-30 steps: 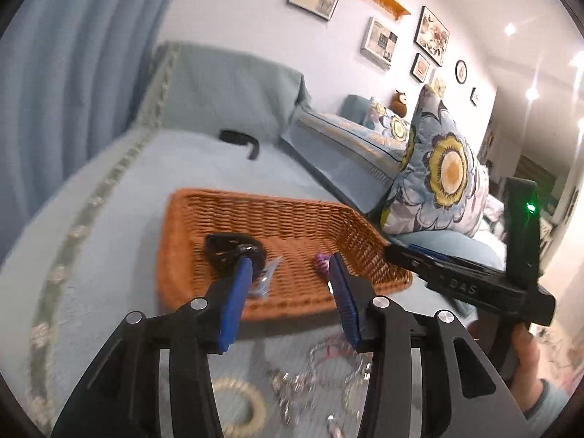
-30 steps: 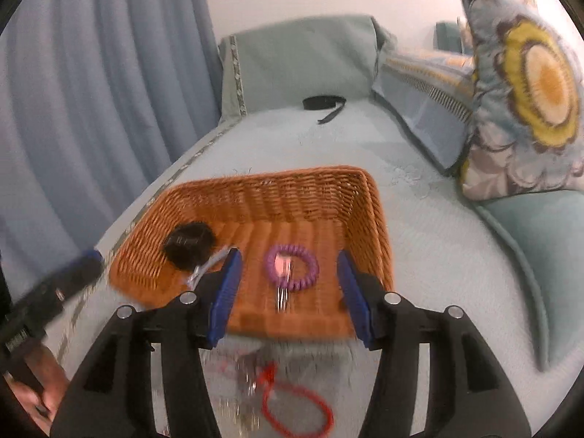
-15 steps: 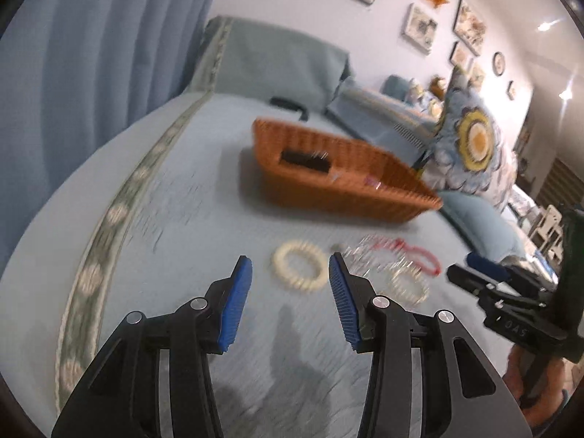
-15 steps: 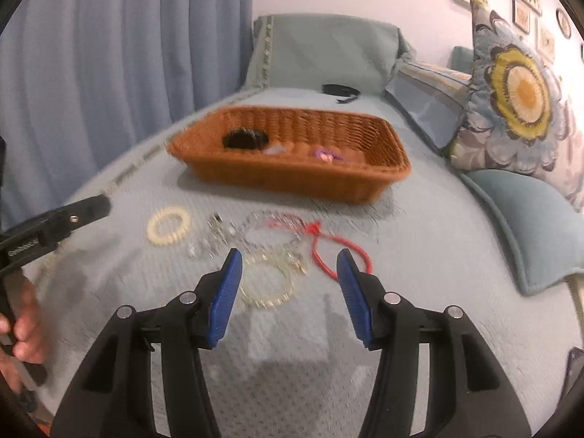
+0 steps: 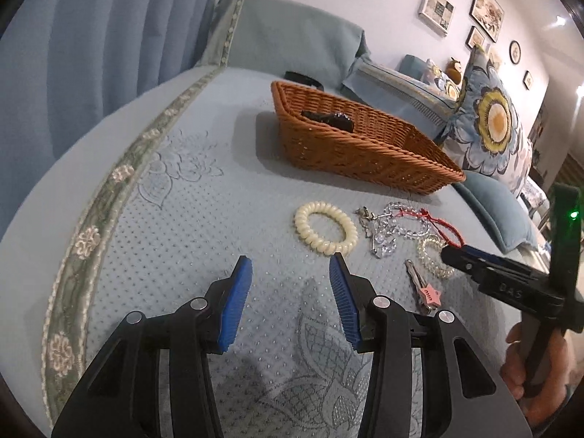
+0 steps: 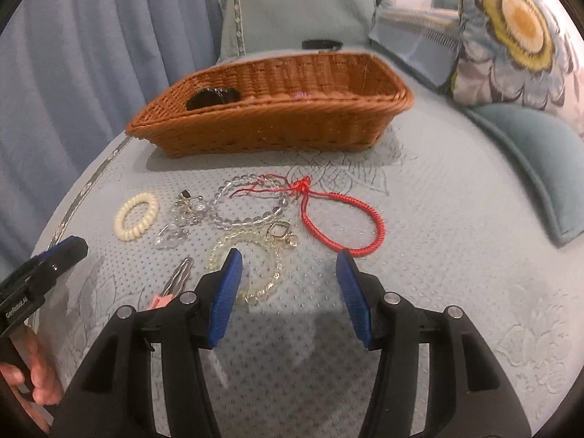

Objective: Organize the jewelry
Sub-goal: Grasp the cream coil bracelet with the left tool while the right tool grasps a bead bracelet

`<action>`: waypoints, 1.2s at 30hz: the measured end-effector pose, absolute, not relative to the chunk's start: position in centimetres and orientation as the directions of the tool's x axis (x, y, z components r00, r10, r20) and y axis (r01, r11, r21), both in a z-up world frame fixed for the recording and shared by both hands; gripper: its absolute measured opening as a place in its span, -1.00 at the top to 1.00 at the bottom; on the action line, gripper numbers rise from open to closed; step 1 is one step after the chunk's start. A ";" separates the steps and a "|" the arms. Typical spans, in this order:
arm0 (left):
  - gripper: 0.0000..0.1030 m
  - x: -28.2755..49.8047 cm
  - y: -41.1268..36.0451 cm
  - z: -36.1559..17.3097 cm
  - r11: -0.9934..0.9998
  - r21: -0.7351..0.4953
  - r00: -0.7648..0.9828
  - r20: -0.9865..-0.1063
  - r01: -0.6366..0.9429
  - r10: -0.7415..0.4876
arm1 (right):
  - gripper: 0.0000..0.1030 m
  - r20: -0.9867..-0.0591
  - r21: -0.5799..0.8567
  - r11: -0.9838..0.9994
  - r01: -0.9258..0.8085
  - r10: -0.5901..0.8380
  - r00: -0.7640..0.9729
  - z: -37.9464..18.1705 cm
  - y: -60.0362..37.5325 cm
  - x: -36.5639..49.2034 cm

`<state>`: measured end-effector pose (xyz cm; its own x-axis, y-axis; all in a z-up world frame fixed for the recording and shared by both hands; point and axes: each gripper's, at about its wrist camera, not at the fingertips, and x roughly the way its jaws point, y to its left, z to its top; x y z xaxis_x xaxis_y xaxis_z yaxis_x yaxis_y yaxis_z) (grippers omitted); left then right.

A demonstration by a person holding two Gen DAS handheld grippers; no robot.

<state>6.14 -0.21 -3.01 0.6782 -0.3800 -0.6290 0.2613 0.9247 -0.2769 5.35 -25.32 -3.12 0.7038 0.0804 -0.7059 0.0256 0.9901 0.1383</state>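
A brown wicker basket (image 6: 277, 116) (image 5: 365, 146) stands on the blue sofa cover with a black item (image 6: 213, 96) and a purple piece (image 6: 301, 93) inside. In front of it lie a cream coil bracelet (image 6: 137, 215) (image 5: 325, 228), a clear bead bracelet (image 6: 248, 204), a red cord bracelet (image 6: 346, 219), a yellowish clear bracelet (image 6: 252, 259), a hair clip (image 6: 175, 281) (image 5: 421, 286) and small clear pieces (image 6: 171, 237). My right gripper (image 6: 288, 266) is open and empty, just before the yellowish bracelet. My left gripper (image 5: 290, 272) is open and empty, short of the cream bracelet.
A flowered cushion (image 6: 518, 36) and a teal cushion (image 6: 540, 153) lie to the right. A blue curtain (image 5: 91, 36) hangs at the left. A black strap (image 6: 321, 44) lies behind the basket. Framed pictures (image 5: 436, 9) hang on the far wall.
Both grippers have drawn back from over the basket and dropped low towards the loose jewelry on the cover. Both stayed open and empty.
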 end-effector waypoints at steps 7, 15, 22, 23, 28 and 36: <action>0.18 9.9 -2.8 -2.5 0.931 -0.234 0.635 -0.683 0.280 -0.363 | 0.27 -0.715 0.101 0.995 -0.001 0.073 0.695 -3.1 -24.4 6.2; 0.28 12.1 -5.2 -3.4 0.953 -0.120 0.620 -0.735 0.278 -0.274 | 0.52 -0.721 0.066 0.997 -0.032 0.070 0.689 -3.3 -23.6 6.6; 0.83 11.4 -5.9 -3.3 0.954 -0.067 0.642 -0.725 0.293 -0.249 | 0.75 -0.716 0.067 0.995 -0.072 0.098 0.691 -3.3 -23.1 6.1; 0.83 11.1 -5.8 -3.2 0.952 -0.074 0.647 -0.717 0.297 -0.258 | 0.81 -0.713 0.081 0.994 -0.077 0.112 0.693 -3.3 -23.2 5.8; 0.83 9.9 -4.9 -2.4 0.947 -0.113 0.687 -0.663 0.301 -0.297 | 0.83 -0.681 0.114 0.989 -0.094 0.147 0.718 -3.0 -23.5 4.5; 0.83 8.8 -4.1 -1.6 0.939 -0.159 0.725 -0.601 0.304 -0.337 | 0.83 -0.582 0.135 0.983 -0.127 0.182 0.793 -1.7 -23.9 2.1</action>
<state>8.77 -4.09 -1.58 0.7252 -0.3366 -0.6007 0.3039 0.9393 -0.1595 2.15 -23.94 -1.73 0.7927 0.1818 -0.5819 -0.1266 0.9828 0.1346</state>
